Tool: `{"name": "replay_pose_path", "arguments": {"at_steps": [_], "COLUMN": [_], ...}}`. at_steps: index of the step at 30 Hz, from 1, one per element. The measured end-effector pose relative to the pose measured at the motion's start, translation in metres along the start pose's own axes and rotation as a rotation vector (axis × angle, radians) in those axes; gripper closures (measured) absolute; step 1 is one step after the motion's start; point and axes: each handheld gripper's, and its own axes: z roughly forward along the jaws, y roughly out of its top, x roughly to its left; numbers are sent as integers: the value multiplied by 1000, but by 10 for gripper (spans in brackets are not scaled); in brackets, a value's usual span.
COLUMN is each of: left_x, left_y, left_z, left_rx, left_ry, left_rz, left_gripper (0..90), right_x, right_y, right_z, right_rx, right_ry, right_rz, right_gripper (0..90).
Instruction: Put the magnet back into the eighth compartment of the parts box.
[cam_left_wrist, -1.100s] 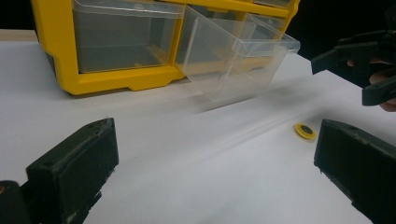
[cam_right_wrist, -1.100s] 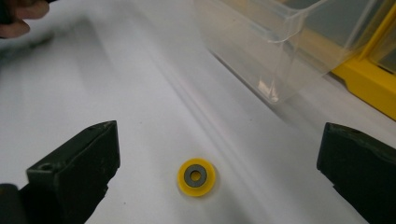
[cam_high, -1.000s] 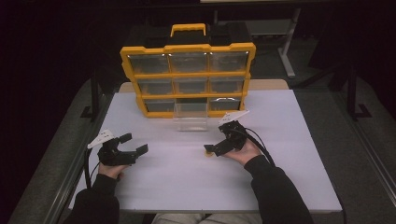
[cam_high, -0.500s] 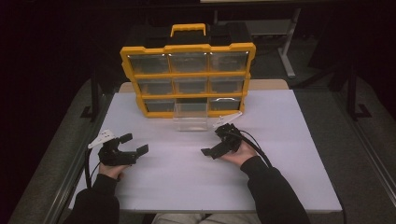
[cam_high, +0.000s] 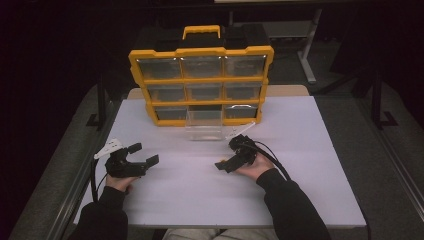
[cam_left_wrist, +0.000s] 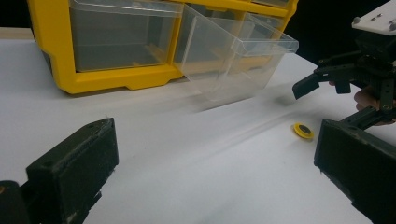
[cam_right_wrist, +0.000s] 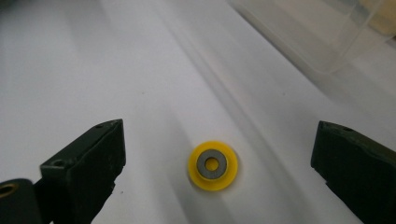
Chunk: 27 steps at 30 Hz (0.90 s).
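While your right gripper (cam_right_wrist: 215, 154) hangs over the table (cam_high: 310, 150) with its jaws spread wide, a small yellow disc (cam_right_wrist: 213, 165) with a grey ring at its centre lies flat between them, touched by neither. Seen from your left gripper's camera, the disc (cam_left_wrist: 303, 130) lies on the white surface near the front of the organizer (cam_high: 201, 80), just below the right gripper's (cam_left_wrist: 327, 81) tips. That yellow organizer stands upright at the far side of the table, and a clear drawer (cam_high: 205, 125) has been pulled out of its bottom row and rests on the table in front of it. The disc lies nearer you than the drawer (cam_left_wrist: 233, 65), off its right corner. Your left gripper (cam_high: 142, 155) sits released too, jaws apart and holding nothing, well to the left of the organizer's front and apart from the disc.
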Motion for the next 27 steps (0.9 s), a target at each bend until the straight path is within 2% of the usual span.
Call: {"name": "replay_pose_path", "arguments": {"at_steps": [8,12,17,23,27], "left_x": [0,0,0,0,0], "left_y": [0,0,0,0,0], "left_z": [0,0,0,0,0], "left_rx": [1,1,1,1,0], "left_ry": [2,2,1,3,2], "left_rz": [0,-1,-2,-1,0], "left_gripper": [0,0,0,0,0], "right_x": [1,3,4,5,7], "right_y": [-2,-3,-4,-5,-5], "right_z": [5,8,9,11,11], "right_rx": [37,63,69,84,78], "right_ry": [16,9,13,-5,-41], "right_rz": [2,-14,-12,-33,-41], "right_gripper": [101,186,279,381,521]}}
